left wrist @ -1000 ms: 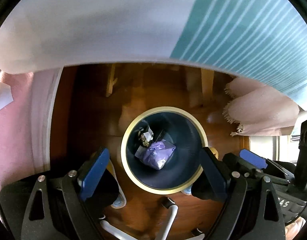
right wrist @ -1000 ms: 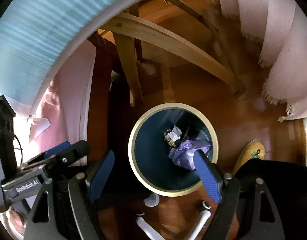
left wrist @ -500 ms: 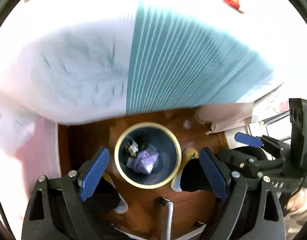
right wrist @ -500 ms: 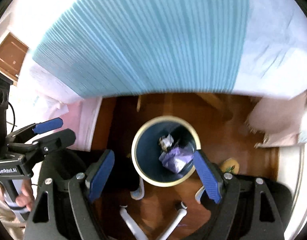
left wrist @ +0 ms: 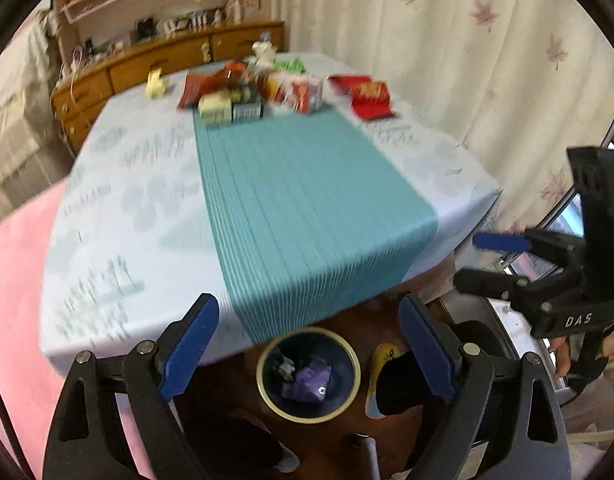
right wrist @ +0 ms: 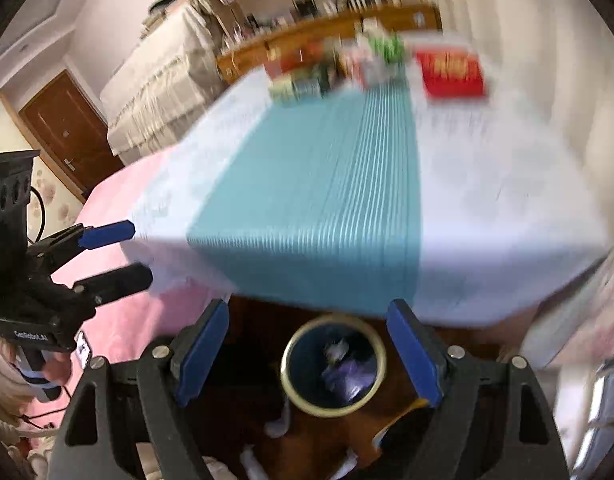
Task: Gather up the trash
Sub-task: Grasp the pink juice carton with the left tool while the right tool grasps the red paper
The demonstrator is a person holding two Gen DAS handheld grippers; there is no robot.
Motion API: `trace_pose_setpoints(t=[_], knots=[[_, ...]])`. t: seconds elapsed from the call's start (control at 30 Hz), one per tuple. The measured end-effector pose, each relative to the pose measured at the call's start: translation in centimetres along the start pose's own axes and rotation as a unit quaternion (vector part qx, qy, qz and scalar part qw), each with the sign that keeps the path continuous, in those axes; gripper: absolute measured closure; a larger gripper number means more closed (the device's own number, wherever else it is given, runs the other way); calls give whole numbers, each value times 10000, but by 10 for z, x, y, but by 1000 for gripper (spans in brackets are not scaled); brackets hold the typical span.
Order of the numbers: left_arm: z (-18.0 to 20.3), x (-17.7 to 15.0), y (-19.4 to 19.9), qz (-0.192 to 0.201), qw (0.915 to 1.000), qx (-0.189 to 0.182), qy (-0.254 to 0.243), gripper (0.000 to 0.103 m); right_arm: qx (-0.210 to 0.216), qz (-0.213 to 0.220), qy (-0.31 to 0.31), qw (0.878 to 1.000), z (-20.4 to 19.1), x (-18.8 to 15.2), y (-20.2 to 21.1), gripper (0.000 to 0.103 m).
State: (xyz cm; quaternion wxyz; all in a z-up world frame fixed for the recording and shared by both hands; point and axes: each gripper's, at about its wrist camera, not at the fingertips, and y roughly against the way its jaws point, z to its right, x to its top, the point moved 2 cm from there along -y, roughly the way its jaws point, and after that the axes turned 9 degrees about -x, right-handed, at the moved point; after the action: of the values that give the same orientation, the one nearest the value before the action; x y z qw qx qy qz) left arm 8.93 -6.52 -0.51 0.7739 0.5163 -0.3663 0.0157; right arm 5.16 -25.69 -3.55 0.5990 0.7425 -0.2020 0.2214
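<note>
1. Dark wooden floor carries the round navy bin with cream rim (left wrist: 309, 374), holding a crumpled purple wrapper (left wrist: 309, 378).
2. Left tool (left wrist: 307, 354) and right tool (right wrist: 309, 354), both wide open and empty, have lifted above the bin.
3. Beyond it, red snack packets (left wrist: 365, 96) wait at the blue-clothed table (left wrist: 147, 200)'s far end, likely next.

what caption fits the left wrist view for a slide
Open left tool above the bin holding purple trash, wrappers waiting on the table.
</note>
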Motion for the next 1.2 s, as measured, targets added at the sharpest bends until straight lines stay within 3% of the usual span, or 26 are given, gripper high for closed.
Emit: trace_pose_setpoints(t=[0.3, 0.4, 0.6, 0.73, 0.83, 1.07, 1.2], knots=[[16, 106, 23, 801, 9956, 330, -359, 13, -745, 1044, 504, 9905, 21, 86, 37, 21], [12, 144, 2, 843, 9955, 335, -269, 13, -895, 1166, 435, 9882, 43, 117, 26, 21], [-23, 207, -71, 596, 9971, 185, 427, 13, -1087, 1147, 38, 9874, 103, 163, -24, 21], [-47, 234, -119, 387, 9932, 42, 1094, 13, -911, 983, -521, 9896, 150, 185, -52, 21], [-60, 244, -149, 228, 9900, 5, 1396, 13, -534, 906, -951, 9899, 179, 202, -73, 21], [-70, 263, -205, -71, 9874, 325, 1545, 13, -239, 633, -1076, 9919, 200, 220, -115, 24], [-72, 268, -222, -204, 9847, 287, 1708, 13, -81, 465, -997, 9939, 198, 223, -134, 29]])
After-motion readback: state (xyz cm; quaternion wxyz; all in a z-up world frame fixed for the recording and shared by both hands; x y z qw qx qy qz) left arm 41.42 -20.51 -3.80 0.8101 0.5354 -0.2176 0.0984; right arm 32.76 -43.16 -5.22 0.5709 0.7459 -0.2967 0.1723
